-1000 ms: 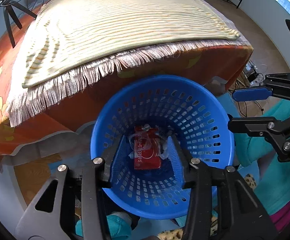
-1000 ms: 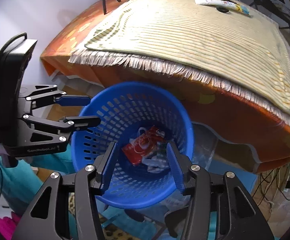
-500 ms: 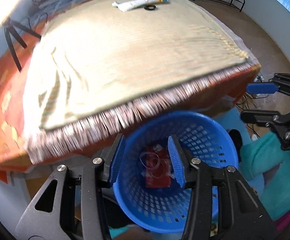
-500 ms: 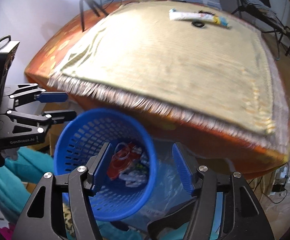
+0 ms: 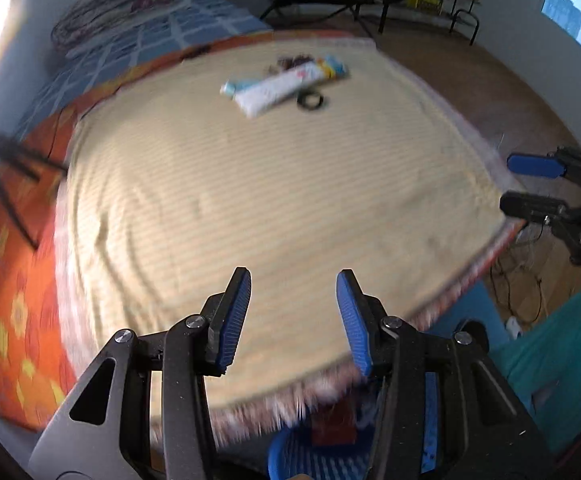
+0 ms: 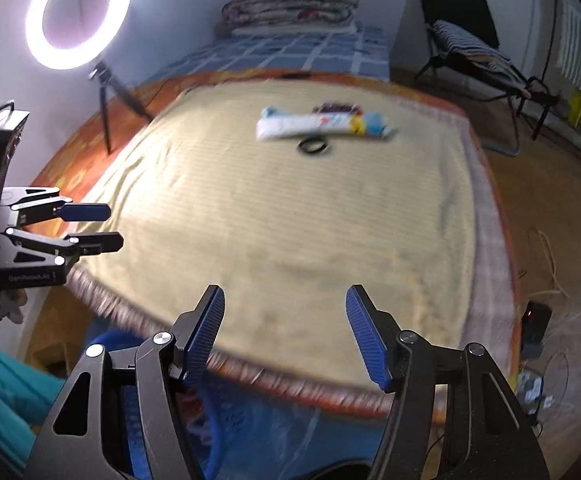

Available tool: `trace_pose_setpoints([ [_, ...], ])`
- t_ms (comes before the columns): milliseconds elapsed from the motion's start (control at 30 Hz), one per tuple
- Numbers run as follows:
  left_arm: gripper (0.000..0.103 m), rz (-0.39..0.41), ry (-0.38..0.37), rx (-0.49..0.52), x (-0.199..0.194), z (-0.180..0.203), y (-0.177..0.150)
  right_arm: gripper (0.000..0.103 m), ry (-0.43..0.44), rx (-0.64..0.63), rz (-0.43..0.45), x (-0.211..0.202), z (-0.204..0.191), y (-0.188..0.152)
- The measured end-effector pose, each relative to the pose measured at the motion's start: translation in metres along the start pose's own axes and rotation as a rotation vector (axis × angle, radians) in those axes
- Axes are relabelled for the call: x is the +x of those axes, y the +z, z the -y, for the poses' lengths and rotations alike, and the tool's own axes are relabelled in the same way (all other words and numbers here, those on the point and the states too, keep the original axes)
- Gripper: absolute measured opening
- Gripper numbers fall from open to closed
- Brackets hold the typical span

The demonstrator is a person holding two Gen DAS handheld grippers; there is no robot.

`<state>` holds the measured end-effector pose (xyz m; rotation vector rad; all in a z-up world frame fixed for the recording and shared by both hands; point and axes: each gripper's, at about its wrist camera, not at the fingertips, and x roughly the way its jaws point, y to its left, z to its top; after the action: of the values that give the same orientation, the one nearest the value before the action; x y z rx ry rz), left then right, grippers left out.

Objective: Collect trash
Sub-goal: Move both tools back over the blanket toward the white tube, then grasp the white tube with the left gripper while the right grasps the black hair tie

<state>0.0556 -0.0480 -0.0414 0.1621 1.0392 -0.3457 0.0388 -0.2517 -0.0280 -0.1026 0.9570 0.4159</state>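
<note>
Both claws, left (image 5: 293, 312) and right (image 6: 284, 330), up from basket (image 5: 310, 456), empty, agape.

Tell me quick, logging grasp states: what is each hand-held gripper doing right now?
Left hand-held gripper: open, holding nothing, above the striped mat.
Right hand-held gripper: open, holding nothing.

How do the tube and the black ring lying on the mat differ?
The tube is long, white with colourful print; the black ring is small, round and plain. The tube lies flat lengthwise; the ring lies nearer the grippers, beside its middle. Both rest on the striped mat, untouched.
</note>
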Motion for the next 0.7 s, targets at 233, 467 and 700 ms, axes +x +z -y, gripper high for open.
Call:
trace_pose_setpoints([
  [233,0.046,0.041,-0.075,-0.007,0.033,-0.010,0.078,0.063,0.024,0.093,-0.026,0.020,0.047,0.046],
  [467,0.065,0.038,-0.089,0.019,0.084,-0.017,0.147,0.063,0.073,0.158,-0.018,0.049,0.077,0.076],
  [700,0.065,0.022,-0.084,0.045,0.135,-0.020,0.193,0.062,0.127,0.157,-0.049,0.085,0.080,0.095],
])
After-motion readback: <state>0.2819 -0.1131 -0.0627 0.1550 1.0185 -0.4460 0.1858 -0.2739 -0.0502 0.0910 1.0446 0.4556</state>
